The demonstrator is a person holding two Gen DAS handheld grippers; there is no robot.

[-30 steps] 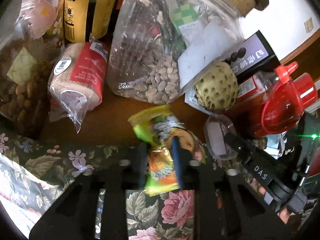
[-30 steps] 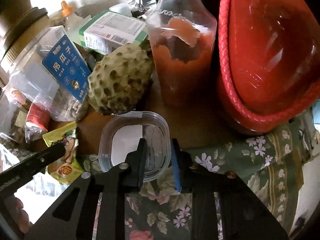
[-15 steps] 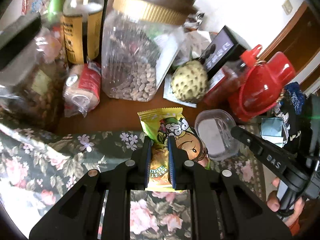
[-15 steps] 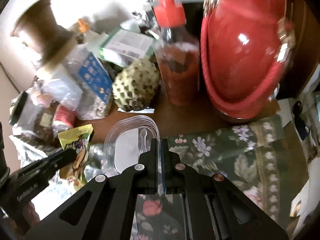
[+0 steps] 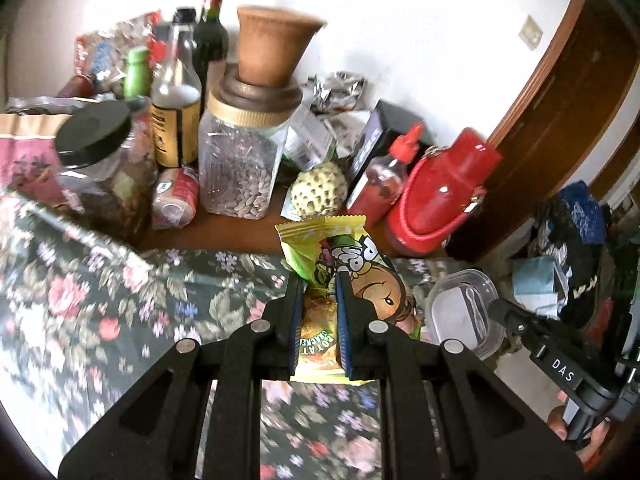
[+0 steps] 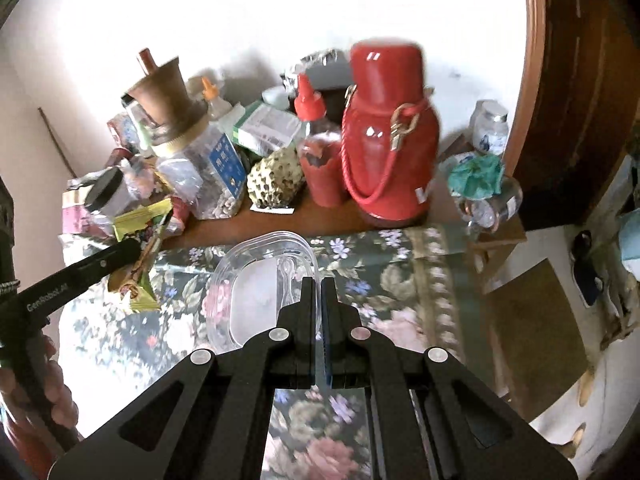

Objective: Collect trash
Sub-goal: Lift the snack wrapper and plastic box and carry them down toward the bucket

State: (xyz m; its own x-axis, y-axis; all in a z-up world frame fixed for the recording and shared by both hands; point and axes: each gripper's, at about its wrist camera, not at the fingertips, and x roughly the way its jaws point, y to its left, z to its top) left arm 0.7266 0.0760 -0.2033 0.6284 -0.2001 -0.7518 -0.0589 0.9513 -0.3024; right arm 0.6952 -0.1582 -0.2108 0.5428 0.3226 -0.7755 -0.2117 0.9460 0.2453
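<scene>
Both claws holding trash, up over the floral cloth [image 5: 120, 300].

L gripper [image 5: 319, 280] is pinching the yellow-green snack wrapper [image 5: 340, 256] btwn its pads, wrapper hanging clear of the table. R gripper [image 6: 316, 284] is pressing together on the rim of the clear plastic container [image 6: 256, 292], tilting it above the cloth. Behind, on the wood tabletop: seed jar [image 5: 240, 168], custard apple [image 6: 276, 180], sauce bottle [image 6: 320, 160] & red flask [image 6: 388, 152] are standing close together.

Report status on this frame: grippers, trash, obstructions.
Left gripper shut on snack wrapper. Right gripper shut on clear plastic container rim. Both items off the floral cloth. Nothing obstructing.
</scene>
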